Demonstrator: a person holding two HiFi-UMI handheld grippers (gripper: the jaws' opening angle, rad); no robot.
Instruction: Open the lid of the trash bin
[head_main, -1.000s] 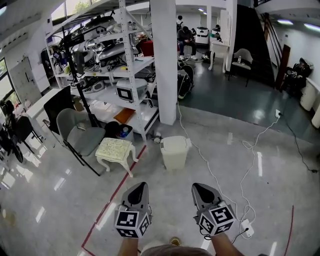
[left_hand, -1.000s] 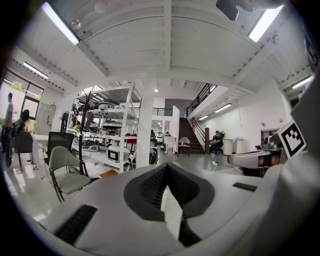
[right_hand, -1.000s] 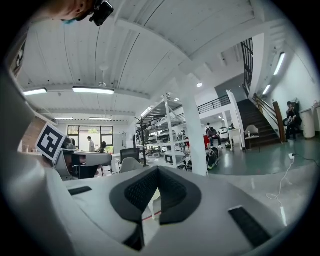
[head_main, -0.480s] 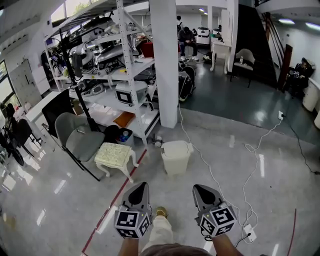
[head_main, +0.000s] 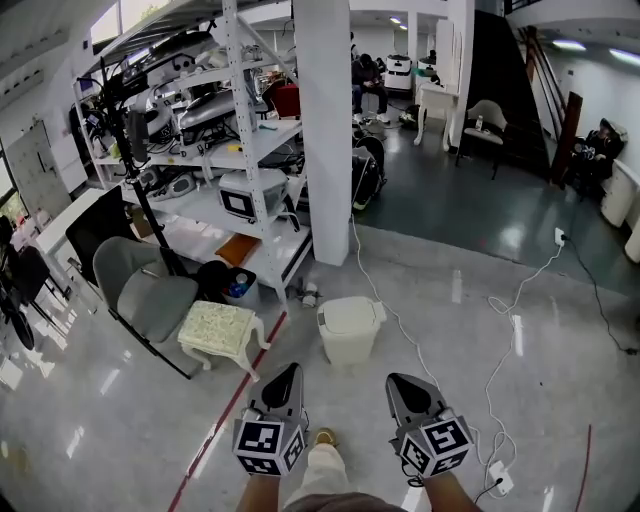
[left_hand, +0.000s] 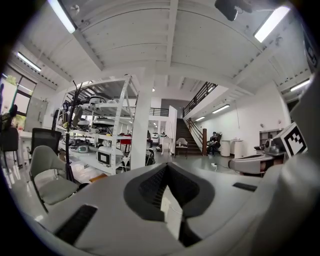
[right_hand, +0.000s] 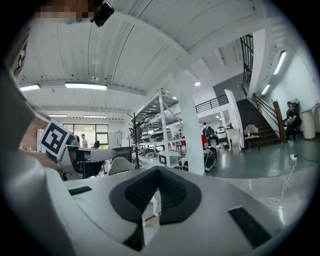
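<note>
Checking the trash bin (head_main: 348, 330) first: where is it, and what's the lid doing? (A)

Upright on the floor (head_main: 530, 400), just in front of the white pillar (head_main: 322, 130). The cream lid (head_main: 350, 312) sits flat on top, closed. I'd say the task hasn't started. (B)

Grippers? (A)

Both are low in front of the person, well apart from the bin, touching nothing. On the left gripper (head_main: 289, 370) the jaws are together bar a thin slit, with nothing between them. The right gripper (head_main: 394, 378) is the same: pads nearly meeting, empty. Each gripper's own view agrees. (B)

Which one is nearer? (A)

The bin lies straight ahead, between the 2 tip lines, and both tips point roughly at it. Too close to call. I can't tell the hinge side or the lid's long axis from here, so I'd pick the arm once closer. (B)

Anything in the approach path? (A)

There's a cushioned stool (head_main: 220, 328) near the bin's left. A red tape line (head_main: 235, 395) runs between stool and bin toward the left gripper. A white cable (head_main: 400, 320) trails past the bin's right side. The shelving rack (head_main: 230, 150) is behind-left, out of the way. My guess is the cable is the only snag risk, for the feet. (B)
</note>
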